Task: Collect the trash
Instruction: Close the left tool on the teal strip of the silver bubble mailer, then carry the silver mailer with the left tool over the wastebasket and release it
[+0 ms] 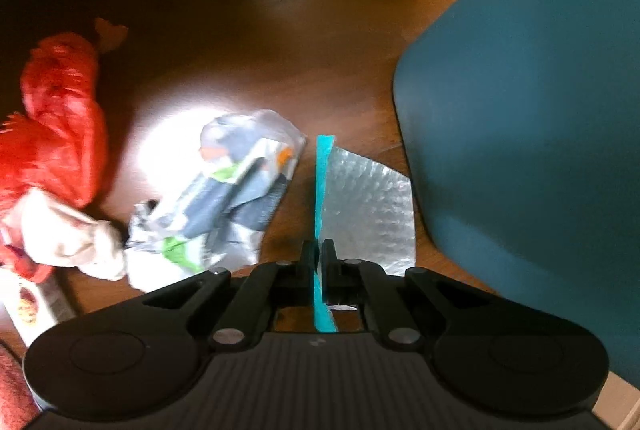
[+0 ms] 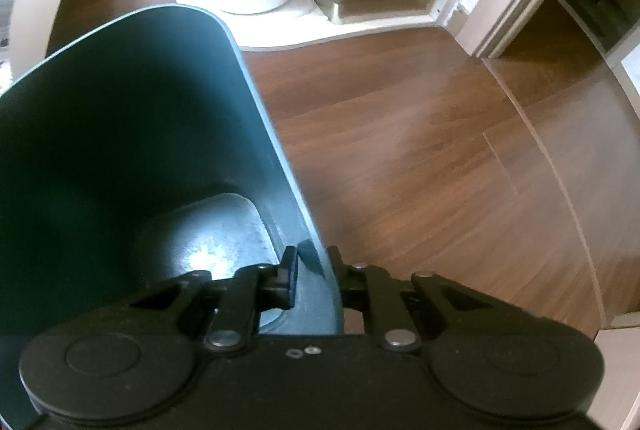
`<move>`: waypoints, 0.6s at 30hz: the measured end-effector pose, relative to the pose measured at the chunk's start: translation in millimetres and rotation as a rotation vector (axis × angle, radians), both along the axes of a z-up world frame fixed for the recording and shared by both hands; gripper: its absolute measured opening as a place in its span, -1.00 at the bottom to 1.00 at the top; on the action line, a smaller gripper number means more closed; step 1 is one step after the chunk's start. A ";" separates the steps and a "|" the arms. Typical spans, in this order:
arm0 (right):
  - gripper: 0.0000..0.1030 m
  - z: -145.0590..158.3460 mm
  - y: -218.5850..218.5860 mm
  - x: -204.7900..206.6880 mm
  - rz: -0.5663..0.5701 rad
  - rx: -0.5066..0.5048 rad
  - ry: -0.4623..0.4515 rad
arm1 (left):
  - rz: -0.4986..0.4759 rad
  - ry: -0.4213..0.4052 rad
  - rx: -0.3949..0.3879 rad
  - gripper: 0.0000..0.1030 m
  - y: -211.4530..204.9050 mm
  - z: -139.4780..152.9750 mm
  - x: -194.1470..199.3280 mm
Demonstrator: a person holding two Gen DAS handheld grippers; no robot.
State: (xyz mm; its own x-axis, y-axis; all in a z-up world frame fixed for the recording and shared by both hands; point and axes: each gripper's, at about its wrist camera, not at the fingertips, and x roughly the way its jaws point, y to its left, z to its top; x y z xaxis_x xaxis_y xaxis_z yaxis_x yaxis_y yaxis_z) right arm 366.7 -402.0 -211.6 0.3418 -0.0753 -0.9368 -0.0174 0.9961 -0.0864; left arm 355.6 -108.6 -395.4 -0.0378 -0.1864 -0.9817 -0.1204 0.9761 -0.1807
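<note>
wood floor | L claw pinches wrapper; R claw clamps bin rim

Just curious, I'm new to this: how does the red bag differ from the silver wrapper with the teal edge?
The red bag lies crumpled on the floor, untouched; the silver wrapper is flat, its teal edge pinched in the left claw. The bag is bulky, the wrapper thin. Both are trash beside the teal bin.

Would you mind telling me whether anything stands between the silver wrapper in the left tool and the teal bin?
Nothing visible does. The left tool is shut on the silver wrapper, the teal bin stands right beside it, and the right tool grips its rim.
</note>
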 end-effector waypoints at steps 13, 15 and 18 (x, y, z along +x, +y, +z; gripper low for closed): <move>-0.98 34.7 47.8 -24.6 0.090 -0.127 -0.039 | -0.003 -0.133 0.037 -0.96 57.5 122.3 -38.5; -0.97 36.7 56.6 -28.7 0.102 -0.157 -0.043 | -0.015 -0.166 0.037 -0.96 62.9 150.2 -46.4; -0.97 39.9 73.3 -37.2 0.133 -0.213 -0.055 | -0.024 -0.216 0.043 -0.96 72.8 181.4 -59.3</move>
State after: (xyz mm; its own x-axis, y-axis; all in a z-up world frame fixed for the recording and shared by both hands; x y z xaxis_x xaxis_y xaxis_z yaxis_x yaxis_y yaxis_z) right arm 329.4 -328.7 -171.7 0.4122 -0.2195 -0.8843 -0.1368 0.9446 -0.2982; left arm 296.3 -35.9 -214.0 0.1706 -0.1459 -0.9745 -0.0596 0.9856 -0.1580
